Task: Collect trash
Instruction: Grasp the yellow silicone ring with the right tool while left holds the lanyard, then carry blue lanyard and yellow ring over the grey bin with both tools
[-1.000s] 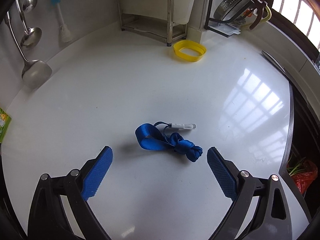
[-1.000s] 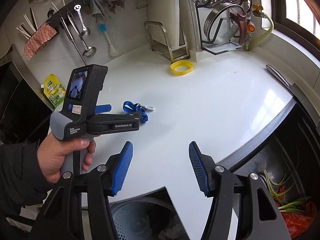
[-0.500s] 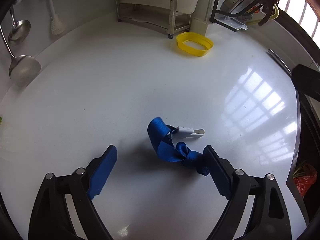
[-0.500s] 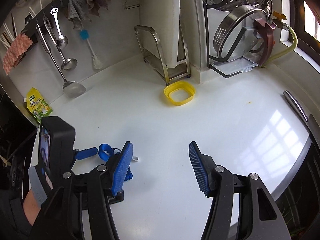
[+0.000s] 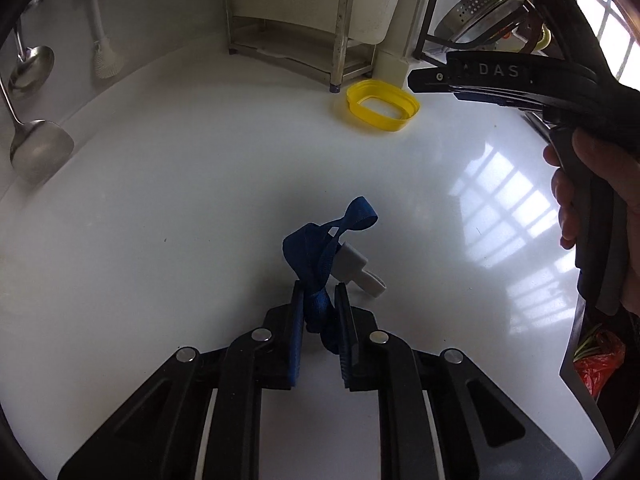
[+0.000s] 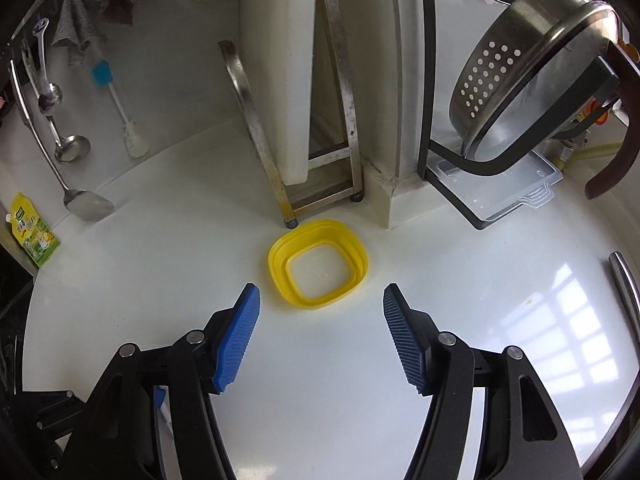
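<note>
My left gripper is shut on a knotted blue strap with a grey plastic clip, held just over the white counter. A yellow plastic ring lies farther back by the metal rack. In the right wrist view my right gripper is open and empty, hovering just short of the same yellow ring, which lies flat on the counter between and beyond the fingertips. The right tool's body and the hand holding it show at the right of the left view.
A metal rack holding a white board stands right behind the ring. A black dish rack with a steel colander and a clear tray is at the right. Ladles and a brush hang on the left wall. A green pouch lies at the counter's left edge.
My left gripper closed on the blue strap and lifted it slightly. My right gripper moved forward across the counter toward the yellow ring, staying open.
</note>
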Demonstrator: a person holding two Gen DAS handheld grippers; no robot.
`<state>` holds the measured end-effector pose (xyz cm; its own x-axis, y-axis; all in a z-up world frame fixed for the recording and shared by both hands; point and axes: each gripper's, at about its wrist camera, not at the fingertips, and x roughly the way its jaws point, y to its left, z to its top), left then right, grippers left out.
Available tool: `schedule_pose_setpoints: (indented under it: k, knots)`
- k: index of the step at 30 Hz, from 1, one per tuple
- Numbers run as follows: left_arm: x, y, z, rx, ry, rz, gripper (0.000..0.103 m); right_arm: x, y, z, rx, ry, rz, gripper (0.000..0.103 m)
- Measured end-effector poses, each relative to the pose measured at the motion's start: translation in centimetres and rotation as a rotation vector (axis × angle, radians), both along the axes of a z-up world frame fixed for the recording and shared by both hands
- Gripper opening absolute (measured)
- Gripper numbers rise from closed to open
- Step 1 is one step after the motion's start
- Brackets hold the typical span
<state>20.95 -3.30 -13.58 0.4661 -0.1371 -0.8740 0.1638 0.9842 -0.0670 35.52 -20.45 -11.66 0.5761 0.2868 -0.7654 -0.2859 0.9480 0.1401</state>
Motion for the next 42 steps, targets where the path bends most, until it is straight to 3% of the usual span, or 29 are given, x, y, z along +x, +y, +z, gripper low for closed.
schedule_pose_setpoints:
  k: [9, 11, 13, 14, 16, 19, 30, 42]
  knots:
    - [-0.1, 1.8, 0.6, -0.009, -0.010, 0.029, 0.015, 6.1, -0.1, -3.1, -0.010, 0.090, -0.074, 0.059]
    - [-0.4, 2.0, 0.7, -0.017, -0.007, 0.037, 0.015, 6.6, -0.1, -3.9, 0.002, 0.114, -0.074, 0.041]
    - [-0.6, 2.2, 0.9, -0.019, -0.011, 0.044, 0.015, 6.5, 0.4, -4.0, -0.006, 0.112, -0.056, 0.036]
    - [-0.7, 2.3, 1.0, -0.020, -0.011, 0.045, 0.015, 6.4, 0.9, -4.0, -0.020, 0.108, -0.041, 0.029]
    - [-0.4, 2.3, 0.9, -0.020, -0.015, 0.042, 0.015, 5.8, 1.9, -4.1, -0.063, 0.100, -0.002, 0.010]
    - [-0.4, 2.4, 1.2, -0.026, -0.025, 0.039, 0.015, 4.7, 2.5, -3.8, -0.067, 0.090, 0.030, 0.002]
    - [-1.5, 2.6, 2.8, -0.005, -0.061, 0.025, 0.015, -0.3, 1.3, -2.0, 0.027, 0.087, 0.014, 0.002]
    - [-4.6, 4.4, 6.4, 0.011, -0.105, 0.035, 0.015, -9.5, -1.5, 1.4, 0.080, 0.093, 0.010, 0.002]
